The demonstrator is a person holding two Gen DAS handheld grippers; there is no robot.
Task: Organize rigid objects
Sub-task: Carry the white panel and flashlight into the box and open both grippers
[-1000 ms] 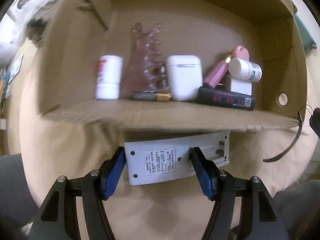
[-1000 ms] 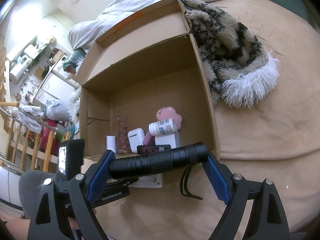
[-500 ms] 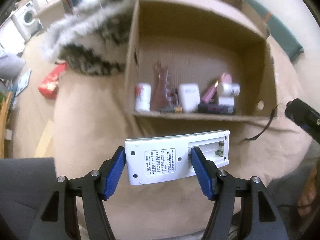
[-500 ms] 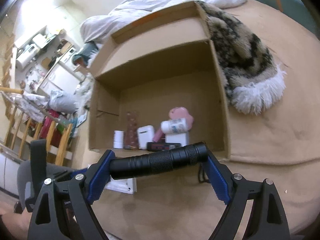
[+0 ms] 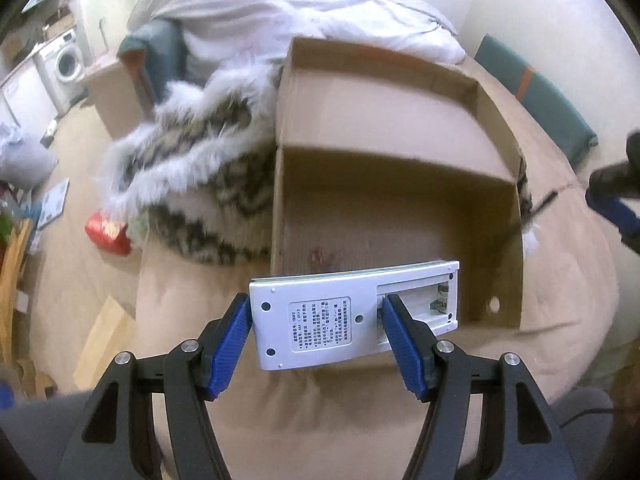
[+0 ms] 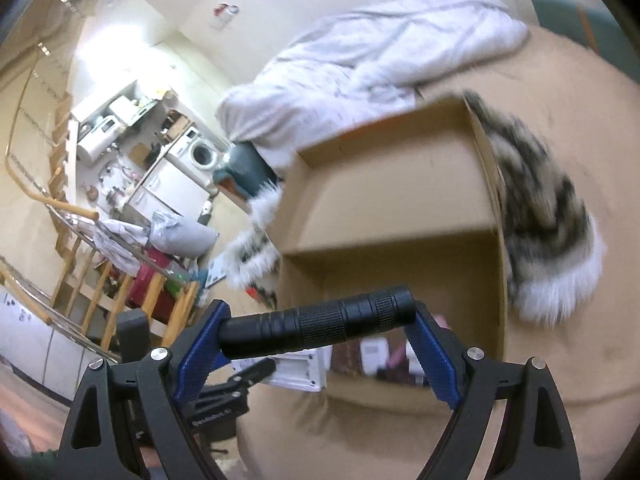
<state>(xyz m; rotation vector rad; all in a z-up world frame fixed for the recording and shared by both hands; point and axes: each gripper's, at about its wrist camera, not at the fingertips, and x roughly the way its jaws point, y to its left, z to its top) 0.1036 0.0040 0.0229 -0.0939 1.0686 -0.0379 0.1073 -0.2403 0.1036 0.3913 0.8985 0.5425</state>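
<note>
Now, white remote (image 5: 320,320) clamped in left gripper (image 5: 316,334) fingers, black flashlight (image 6: 316,322) clamped crosswise in right gripper (image 6: 316,356) fingers, cardboard box (image 5: 396,216) at 12 o'clock.

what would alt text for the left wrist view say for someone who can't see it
The left tool grips a white remote control back side up, its battery compartment open, held just in front of an open cardboard box on a tan bed. A furry patterned blanket lies left of the box, white bedding behind it.
</note>
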